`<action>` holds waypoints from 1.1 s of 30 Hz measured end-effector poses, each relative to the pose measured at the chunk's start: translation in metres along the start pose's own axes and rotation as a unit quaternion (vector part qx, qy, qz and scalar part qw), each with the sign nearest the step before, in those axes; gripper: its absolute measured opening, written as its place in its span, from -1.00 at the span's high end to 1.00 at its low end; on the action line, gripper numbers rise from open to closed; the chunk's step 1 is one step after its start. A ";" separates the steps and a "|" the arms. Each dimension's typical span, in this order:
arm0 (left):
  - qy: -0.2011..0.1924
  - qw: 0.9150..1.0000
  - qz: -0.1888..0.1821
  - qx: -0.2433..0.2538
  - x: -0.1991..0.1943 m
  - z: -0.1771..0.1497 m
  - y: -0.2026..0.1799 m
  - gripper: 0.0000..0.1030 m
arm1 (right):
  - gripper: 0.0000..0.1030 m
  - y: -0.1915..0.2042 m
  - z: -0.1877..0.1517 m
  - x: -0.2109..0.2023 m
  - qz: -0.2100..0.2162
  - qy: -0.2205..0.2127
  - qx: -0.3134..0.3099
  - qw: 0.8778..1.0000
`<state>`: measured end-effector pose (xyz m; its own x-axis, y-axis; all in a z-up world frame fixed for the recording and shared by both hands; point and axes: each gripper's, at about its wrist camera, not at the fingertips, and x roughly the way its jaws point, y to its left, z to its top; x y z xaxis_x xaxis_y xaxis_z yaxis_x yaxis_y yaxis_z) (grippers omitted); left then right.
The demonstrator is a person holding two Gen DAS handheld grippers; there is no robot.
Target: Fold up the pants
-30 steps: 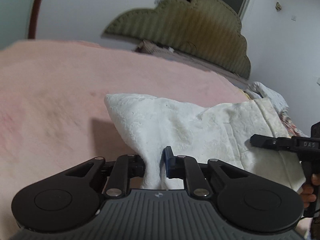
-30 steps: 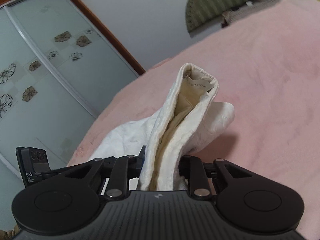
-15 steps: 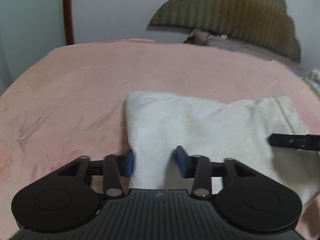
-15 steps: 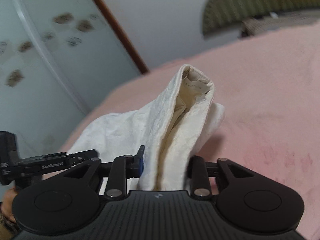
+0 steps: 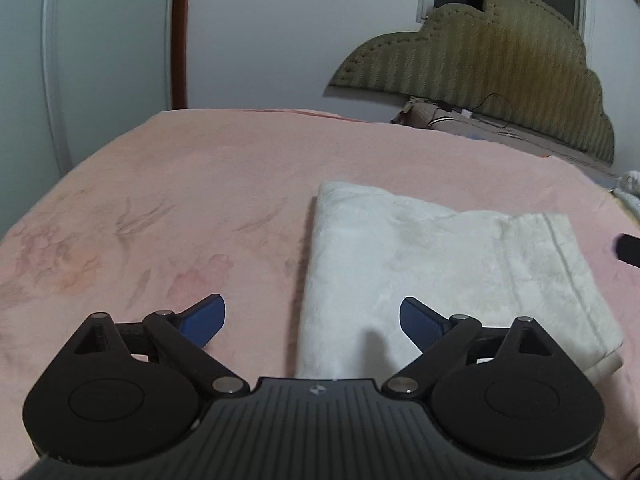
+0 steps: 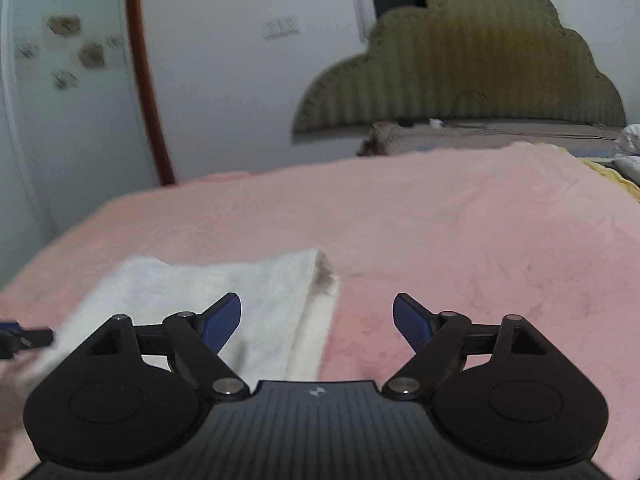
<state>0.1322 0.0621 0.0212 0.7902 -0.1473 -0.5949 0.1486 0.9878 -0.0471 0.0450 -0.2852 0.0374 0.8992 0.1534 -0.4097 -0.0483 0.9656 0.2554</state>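
The white pants [image 5: 432, 264] lie folded flat on the pink bedspread [image 5: 200, 200], their hem band toward the right. My left gripper [image 5: 312, 316] hovers over their near left edge, jaws opening wide; the cloth lies below the gap and the blue pads [image 5: 208, 314] do not touch it. In the right wrist view the pants [image 6: 224, 292] show as a white slab at lower left. My right gripper [image 6: 316, 316] is opening too, over their right edge, with nothing pinched. The tip of the other gripper [image 6: 24, 338] pokes in at the left edge.
An olive padded headboard [image 5: 480, 64] with a cable and pillows stands at the far end of the bed. A wardrobe door with flower decals [image 6: 64, 52] and a brown frame is at the left. White bedding [image 6: 630, 144] is bunched at the far right.
Both grippers have let go of the pants and spread wide. The raised fold has dropped flat onto the bed, and both grippers have drawn back from the cloth.
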 end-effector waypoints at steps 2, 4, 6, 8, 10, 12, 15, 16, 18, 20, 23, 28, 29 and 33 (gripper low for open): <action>0.003 0.999 0.035 0.001 -0.006 -0.009 0.002 -0.85 | -0.64 0.019 -0.008 -0.007 0.122 0.050 -0.002 0.991; 0.005 0.999 0.038 -0.001 -0.016 -0.015 0.004 -0.85 | -0.63 0.031 -0.025 -0.005 0.199 0.115 -0.003 0.973; -0.002 1.000 0.016 0.008 -0.033 -0.023 -0.001 -0.86 | -0.63 0.037 -0.042 0.002 0.182 0.149 -0.022 0.972; -0.007 1.000 0.003 0.025 -0.050 -0.032 -0.011 -0.87 | -0.61 0.029 -0.053 0.008 0.122 0.151 -0.020 0.981; -0.012 0.999 -0.008 0.040 -0.061 -0.043 -0.023 -0.88 | -0.61 0.018 -0.057 -0.001 0.116 0.132 0.045 0.983; -0.004 0.999 -0.014 0.042 -0.064 -0.053 -0.035 -0.89 | -0.63 0.030 -0.060 -0.015 0.078 0.115 0.051 0.989; 0.018 0.999 -0.020 0.024 -0.060 -0.068 -0.045 -0.89 | -0.67 0.060 -0.070 -0.034 0.021 0.105 -0.016 0.994; 0.028 0.999 -0.018 0.019 -0.057 -0.073 -0.047 -0.89 | -0.75 0.067 -0.073 -0.039 0.014 0.108 -0.032 0.994; 0.042 0.999 -0.011 0.016 -0.051 -0.083 -0.049 -0.89 | -0.81 0.077 -0.077 -0.048 0.013 0.114 -0.055 0.992; 0.044 0.999 0.001 0.026 -0.047 -0.091 -0.052 -0.89 | -0.81 0.087 -0.073 -0.057 0.013 0.113 -0.069 0.991; 0.032 0.998 0.023 0.040 -0.042 -0.100 -0.056 -1.00 | -0.82 0.089 -0.058 -0.086 0.054 0.087 -0.052 0.993; 0.021 0.999 0.038 0.027 -0.036 -0.102 -0.058 -1.00 | -0.99 0.084 -0.044 -0.103 0.110 0.065 0.037 0.991; 0.021 0.999 0.038 0.026 -0.037 -0.102 -0.057 -1.00 | -0.99 0.084 -0.044 -0.102 0.102 0.063 0.045 0.992; 0.023 0.999 0.033 0.021 -0.037 -0.101 -0.055 -1.00 | -0.99 0.084 -0.049 -0.099 0.090 0.062 0.079 0.991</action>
<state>0.0345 0.0181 -0.0356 0.7713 -0.0782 -0.6316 0.1218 0.9922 0.0260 -0.0694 -0.2089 0.0565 0.8213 0.3536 -0.4476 -0.1248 0.8771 0.4638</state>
